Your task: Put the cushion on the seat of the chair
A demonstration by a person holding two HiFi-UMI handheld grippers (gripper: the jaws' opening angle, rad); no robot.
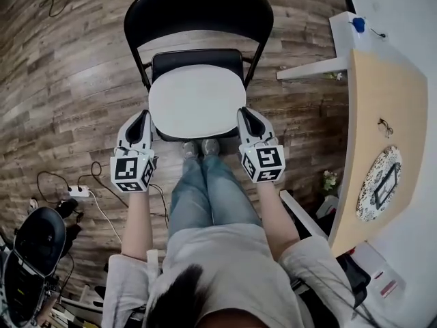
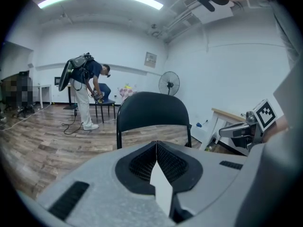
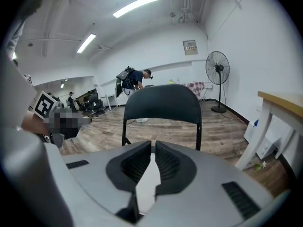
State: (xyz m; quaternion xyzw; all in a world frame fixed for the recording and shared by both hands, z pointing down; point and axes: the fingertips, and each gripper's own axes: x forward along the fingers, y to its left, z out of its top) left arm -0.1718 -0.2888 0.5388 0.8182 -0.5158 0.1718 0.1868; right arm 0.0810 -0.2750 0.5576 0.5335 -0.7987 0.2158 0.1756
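Note:
A white cushion hangs flat over the black seat of a folding chair whose black backrest is at the top of the head view. Whether the cushion touches the seat I cannot tell. My left gripper is shut on the cushion's left edge, and my right gripper is shut on its right edge. In the left gripper view the jaws pinch a thin white edge, with the chair back beyond. The right gripper view shows its jaws closed on the white edge.
A light wooden table and a white shelf stand at the right. A power strip with cables and a black bag lie on the floor at the left. Far behind are a standing fan and a bent-over person.

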